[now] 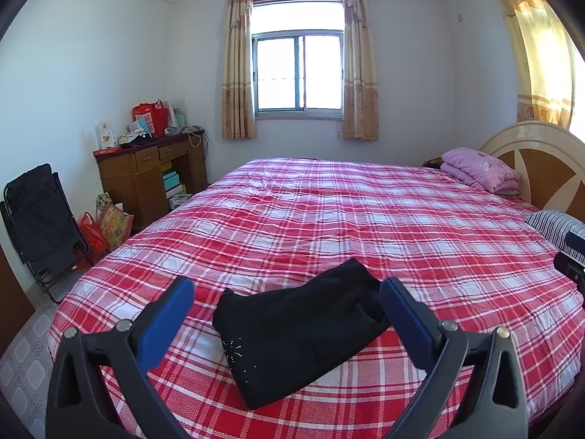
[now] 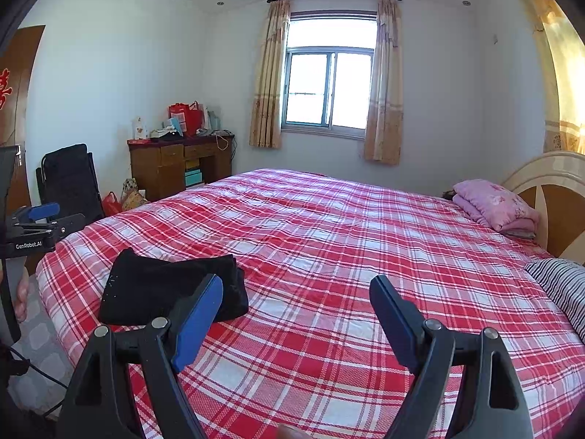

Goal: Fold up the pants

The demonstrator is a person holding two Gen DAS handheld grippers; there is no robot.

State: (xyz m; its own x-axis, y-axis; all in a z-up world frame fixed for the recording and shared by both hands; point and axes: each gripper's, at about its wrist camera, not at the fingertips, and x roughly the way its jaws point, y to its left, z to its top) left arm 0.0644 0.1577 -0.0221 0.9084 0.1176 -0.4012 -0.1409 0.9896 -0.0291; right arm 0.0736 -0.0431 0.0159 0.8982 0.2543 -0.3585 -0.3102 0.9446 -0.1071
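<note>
- The black pants [image 1: 299,333] lie in a compact folded bundle on the red plaid bed [image 1: 365,226], near its foot edge.
- Your left gripper [image 1: 287,311] hovers just above the bundle, its blue pads spread wide, holding nothing.
- Your right gripper [image 2: 296,314] is also wide and empty, over bare plaid to the right of the pants.
- The fold looks nearly complete; the upper layer bunches loosely at the bundle's right end.
- To finish well, keep both grippers spread and press gently to flatten that end; do not pinch.
- Avoid dragging the bundle toward the bed's edge, where it could slide off.
- A pink folded quilt [image 1: 479,170] sits well apart, by the headboard.
</note>
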